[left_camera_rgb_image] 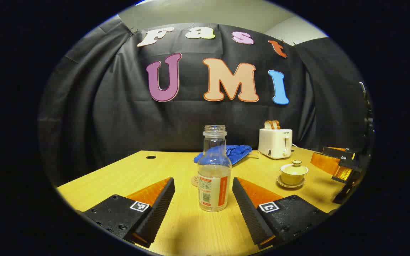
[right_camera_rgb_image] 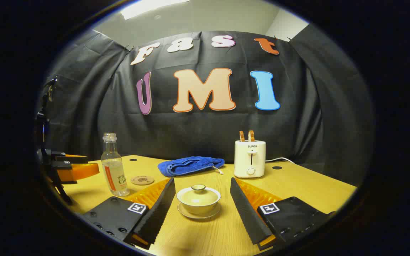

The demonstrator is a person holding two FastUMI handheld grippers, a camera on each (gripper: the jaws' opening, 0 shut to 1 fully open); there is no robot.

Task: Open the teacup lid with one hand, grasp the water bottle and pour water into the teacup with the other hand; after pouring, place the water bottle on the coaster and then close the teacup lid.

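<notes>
On the wood-grain bench [left_camera_rgb_image: 119, 174], a clear capless bottle [left_camera_rgb_image: 214, 170] stands between the left gripper's [left_camera_rgb_image: 203, 201] wide ridged fingers, while the right gripper's [right_camera_rgb_image: 202, 206] fingers, equally wide, flank a glossy round lidded teacup [right_camera_rgb_image: 198, 200].

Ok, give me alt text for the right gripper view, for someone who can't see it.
The open right gripper frames a lidded teacup on its saucer, jaws apart on either side, not touching. To the left stand a water bottle and a coaster; behind lie a blue cloth and a toaster.
</notes>
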